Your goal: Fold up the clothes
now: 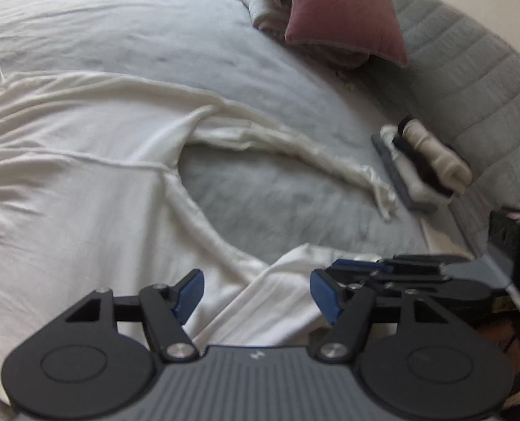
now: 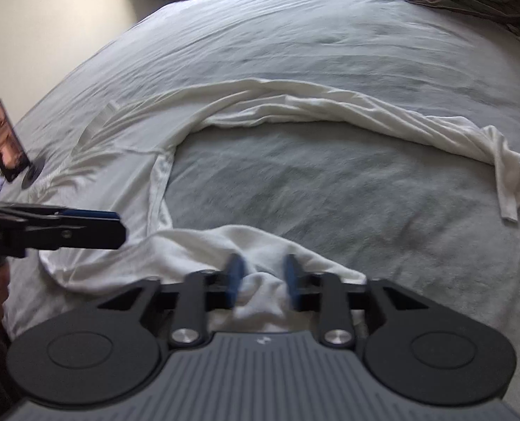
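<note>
White long-sleeved cotton shirt (image 2: 119,147) spread on grey bed (image 2: 330,189). My right gripper (image 2: 261,280) fingers pinching bunched near sleeve. My left gripper (image 1: 256,291) fingers agape over cloth, empty. Next, I reckon: left grips, fold sleeve inward.

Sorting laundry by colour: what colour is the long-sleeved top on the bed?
White top, plain, clearest in the right wrist view.
</note>
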`<state>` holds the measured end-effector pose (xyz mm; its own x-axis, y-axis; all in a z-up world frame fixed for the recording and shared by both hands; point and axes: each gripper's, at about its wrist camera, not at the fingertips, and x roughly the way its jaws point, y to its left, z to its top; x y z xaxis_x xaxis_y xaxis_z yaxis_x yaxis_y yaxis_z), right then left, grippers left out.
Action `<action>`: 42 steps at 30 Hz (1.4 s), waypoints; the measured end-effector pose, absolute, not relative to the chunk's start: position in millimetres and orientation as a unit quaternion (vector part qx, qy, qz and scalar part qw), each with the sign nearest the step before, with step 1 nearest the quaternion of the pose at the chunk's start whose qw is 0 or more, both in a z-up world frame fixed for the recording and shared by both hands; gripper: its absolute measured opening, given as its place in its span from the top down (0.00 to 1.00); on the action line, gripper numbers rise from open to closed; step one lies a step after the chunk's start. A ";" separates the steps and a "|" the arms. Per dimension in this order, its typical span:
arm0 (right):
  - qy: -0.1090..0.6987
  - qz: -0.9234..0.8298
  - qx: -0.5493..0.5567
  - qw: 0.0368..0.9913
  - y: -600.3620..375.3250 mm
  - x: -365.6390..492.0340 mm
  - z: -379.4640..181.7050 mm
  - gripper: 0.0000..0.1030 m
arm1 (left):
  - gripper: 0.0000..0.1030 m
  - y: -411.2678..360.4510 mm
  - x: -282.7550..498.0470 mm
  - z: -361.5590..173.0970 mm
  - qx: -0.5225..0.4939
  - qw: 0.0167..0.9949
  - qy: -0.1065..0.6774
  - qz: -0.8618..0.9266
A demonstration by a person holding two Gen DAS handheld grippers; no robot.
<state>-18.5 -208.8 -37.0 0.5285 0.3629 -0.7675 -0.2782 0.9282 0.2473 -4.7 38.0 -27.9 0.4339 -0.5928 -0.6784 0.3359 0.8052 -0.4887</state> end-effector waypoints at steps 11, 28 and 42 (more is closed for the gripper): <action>0.429 0.239 0.060 0.869 -214.0 -45.2 -19.7 0.92 | 0.35 34.8 -14.0 -24.7 -0.117 0.837 0.430 -0.319; 0.396 0.241 0.004 0.886 -201.6 -60.7 -9.4 0.57 | 0.53 18.2 -42.8 -41.1 -0.039 0.814 0.442 -0.375; 0.357 0.209 -0.144 0.899 -147.3 -20.2 -50.5 0.95 | 0.56 27.3 -56.7 -42.9 -0.036 0.798 0.440 -0.411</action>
<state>-20.2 -147.3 -50.5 0.6575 0.2729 -0.7023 -0.4785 0.8713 -0.1094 -56.7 27.3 -42.9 0.2756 -0.6878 -0.6715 0.6240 0.6594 -0.4193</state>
